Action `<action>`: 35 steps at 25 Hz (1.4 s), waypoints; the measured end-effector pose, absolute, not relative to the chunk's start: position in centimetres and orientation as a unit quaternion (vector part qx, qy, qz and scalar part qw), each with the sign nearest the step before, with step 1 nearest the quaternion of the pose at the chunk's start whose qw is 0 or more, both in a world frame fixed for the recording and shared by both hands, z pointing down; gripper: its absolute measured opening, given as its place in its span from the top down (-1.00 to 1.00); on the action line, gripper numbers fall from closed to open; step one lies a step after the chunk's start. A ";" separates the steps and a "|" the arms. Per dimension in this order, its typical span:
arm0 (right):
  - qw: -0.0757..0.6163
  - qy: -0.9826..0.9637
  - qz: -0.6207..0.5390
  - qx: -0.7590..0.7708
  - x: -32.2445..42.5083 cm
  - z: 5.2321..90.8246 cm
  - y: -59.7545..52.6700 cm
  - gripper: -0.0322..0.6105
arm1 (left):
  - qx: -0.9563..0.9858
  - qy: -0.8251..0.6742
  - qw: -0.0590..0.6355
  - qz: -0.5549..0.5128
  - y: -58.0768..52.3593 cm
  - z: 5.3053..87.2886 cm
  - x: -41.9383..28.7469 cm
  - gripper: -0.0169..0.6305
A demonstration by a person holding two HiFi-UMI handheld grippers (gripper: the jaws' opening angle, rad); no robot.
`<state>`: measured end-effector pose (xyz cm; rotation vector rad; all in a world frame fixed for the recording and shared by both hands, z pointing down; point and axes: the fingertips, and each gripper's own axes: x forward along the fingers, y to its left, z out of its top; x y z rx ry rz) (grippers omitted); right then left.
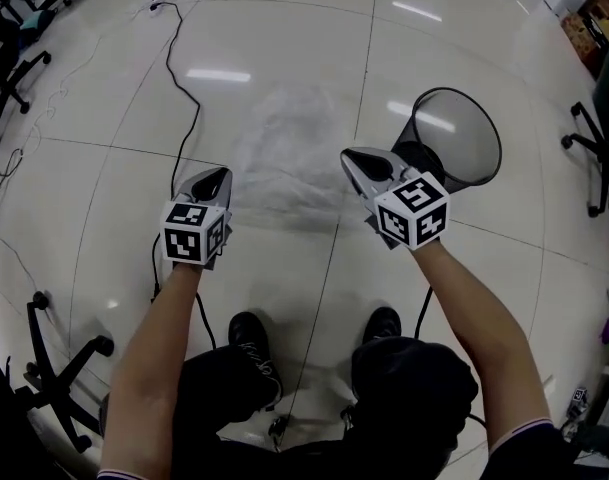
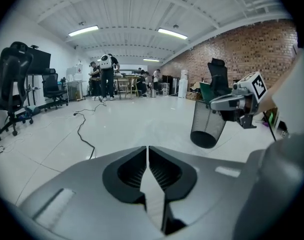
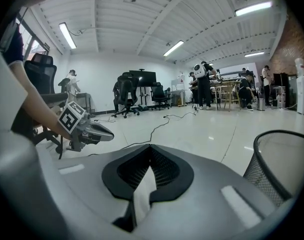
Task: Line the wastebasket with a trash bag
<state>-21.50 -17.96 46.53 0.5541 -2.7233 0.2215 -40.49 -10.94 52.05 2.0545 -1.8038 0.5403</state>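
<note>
Left tongs (image 1: 221, 176): squeezed tight. A thin white bit shows in the slit. I think it is an edge of the trash bag (image 1: 289, 143).
Right tongs (image 1: 349, 158): squeezed tight too, with the same kind of white bit pinched in them.
Trash bag: at 12 o'clock from me, spread between my two tongs. It looks fuzzy and see-through, so I cannot tell where its mouth is.
Wastebasket (image 1: 429, 128): black and full of tiny holes. It stands on the floor (image 1: 284, 28) at 1 o'clock, just past my right tongs. Nothing is in it yet.
Cable (image 1: 174, 68): a black one runs over the floor at 11 o'clock.
Job so far: I think the bag is not open yet. It is not in the basket.
What could go wrong:
- The bag is thin and slippery. If I pull hard, it could slide out of one pair of tongs and drop flat on the floor.
- Its sides may stick together and not open.
- I guess the basket is light, so a bump from my right tongs could tip it over.
- The bag could catch on the rim and tear.
</note>
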 end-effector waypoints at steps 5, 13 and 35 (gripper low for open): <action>0.198 -0.954 0.087 0.206 -20.9 51.7 -17.6 0.89 | 0.718 -0.635 0.191 0.210 -10.1 56.9 -42.2 0.81; 0.223 -0.948 0.101 0.202 -20.1 56.9 -16.1 0.89 | 0.713 -0.615 0.215 0.259 -10.1 63.4 -44.2 0.54; 0.315 -0.911 0.126 0.235 -14.8 65.6 -15.5 0.89 | 0.699 -0.602 0.238 0.304 -12.7 69.4 -45.3 0.91</action>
